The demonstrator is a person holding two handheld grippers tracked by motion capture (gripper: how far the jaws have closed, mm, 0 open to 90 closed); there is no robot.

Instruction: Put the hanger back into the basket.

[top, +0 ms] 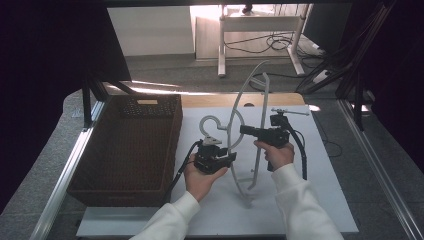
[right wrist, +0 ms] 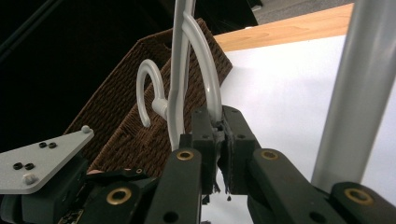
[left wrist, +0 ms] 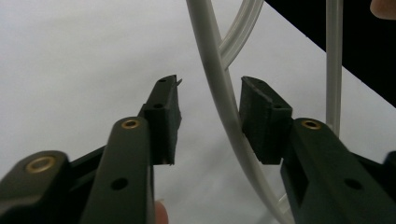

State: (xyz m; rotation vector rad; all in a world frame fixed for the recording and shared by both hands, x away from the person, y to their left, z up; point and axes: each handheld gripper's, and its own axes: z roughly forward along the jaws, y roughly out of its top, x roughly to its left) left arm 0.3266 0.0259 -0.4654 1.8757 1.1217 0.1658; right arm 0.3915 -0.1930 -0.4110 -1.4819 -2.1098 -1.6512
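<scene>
A white plastic hanger point(top: 239, 95) stands on edge over the white mat point(top: 325, 190), its hook point(top: 209, 120) pointing toward the basket. My right gripper point(top: 243, 130) comes in from the right and is shut on one curved arm of the hanger point(right wrist: 180, 56), close to the hook point(right wrist: 148, 88); its pads point(right wrist: 205, 135) pinch the rod. Lower on the left, my left gripper point(top: 231, 159) is open. In the left gripper view a hanger arm point(left wrist: 208, 42) runs between the jaws of the left gripper point(left wrist: 211, 84), close against the right pad point(left wrist: 261, 116), with a gap to the left pad.
A dark brown wicker basket point(top: 125, 150) sits on the table's left side, right beside the hanger and the left hand. A second hanger bar point(right wrist: 359, 93) crosses close to the right gripper. Metal rails line both table sides; cables and a desk frame lie beyond.
</scene>
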